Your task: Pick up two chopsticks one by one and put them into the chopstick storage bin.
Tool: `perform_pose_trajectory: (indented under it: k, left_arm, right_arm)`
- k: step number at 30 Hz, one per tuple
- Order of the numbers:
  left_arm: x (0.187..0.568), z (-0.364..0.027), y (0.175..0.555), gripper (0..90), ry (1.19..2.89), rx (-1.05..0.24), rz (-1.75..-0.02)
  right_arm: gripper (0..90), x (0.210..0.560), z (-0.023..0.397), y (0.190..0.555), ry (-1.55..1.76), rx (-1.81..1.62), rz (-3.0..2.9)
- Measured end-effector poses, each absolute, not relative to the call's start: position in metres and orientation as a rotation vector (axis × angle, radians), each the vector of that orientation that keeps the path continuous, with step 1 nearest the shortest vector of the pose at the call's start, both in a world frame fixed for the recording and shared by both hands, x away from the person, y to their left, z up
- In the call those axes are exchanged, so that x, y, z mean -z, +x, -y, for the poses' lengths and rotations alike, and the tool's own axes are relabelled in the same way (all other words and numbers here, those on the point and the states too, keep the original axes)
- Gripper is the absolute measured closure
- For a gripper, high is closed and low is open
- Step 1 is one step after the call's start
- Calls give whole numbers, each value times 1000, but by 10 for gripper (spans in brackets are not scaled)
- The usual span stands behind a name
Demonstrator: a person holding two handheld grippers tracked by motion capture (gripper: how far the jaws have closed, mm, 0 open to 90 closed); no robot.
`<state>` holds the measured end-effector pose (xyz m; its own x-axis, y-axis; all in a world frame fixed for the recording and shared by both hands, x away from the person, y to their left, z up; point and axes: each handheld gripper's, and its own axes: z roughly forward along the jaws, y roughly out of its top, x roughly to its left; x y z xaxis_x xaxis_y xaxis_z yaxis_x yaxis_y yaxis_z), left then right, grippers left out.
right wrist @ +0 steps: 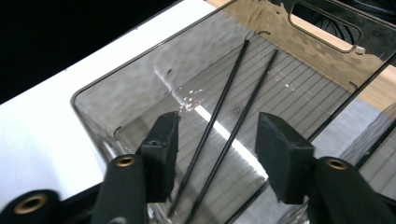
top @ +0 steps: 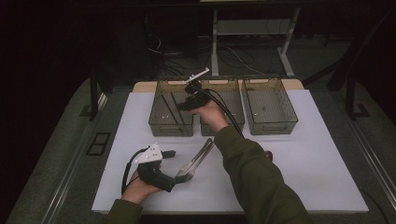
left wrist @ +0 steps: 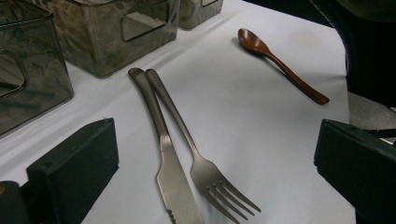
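Observation:
Two black chopsticks (right wrist: 219, 126) lie side by side on the floor of the left translucent grey bin (right wrist: 140, 74). My right gripper (right wrist: 217, 154) hangs just above them with its jaws apart and nothing pressed between the pads. From above, the right gripper (top: 183, 105) reaches over that left bin (top: 159, 123). My left gripper (left wrist: 215, 172) stands wide open, low over the white table, facing a steel knife (left wrist: 166, 154) and fork (left wrist: 201, 163) that lie crossed. In the high view the left gripper (top: 171, 170) sits just left of this cutlery (top: 194, 161).
A brown wooden spoon (left wrist: 280, 65) lies on the table beyond the fork, partly under the right sleeve (top: 252, 172) from above. A middle bin (top: 233, 93) and a right bin (top: 280, 126) stand in a row along the table's back.

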<state>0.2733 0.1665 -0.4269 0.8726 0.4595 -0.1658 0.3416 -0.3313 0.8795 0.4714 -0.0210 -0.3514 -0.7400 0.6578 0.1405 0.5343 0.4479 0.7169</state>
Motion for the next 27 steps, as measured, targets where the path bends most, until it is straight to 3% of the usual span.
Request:
perform_pose_trajectory:
  k: [11,27]
  left_arm:
    - [427,-166,273,0,1967,-145,-587]
    - [428,-166,272,0,1971,-152,-603]
  right_arm:
    - [372,346,57,452,986,-1253,-2556]
    - [357,352,124,412,943,-1322,-2570]
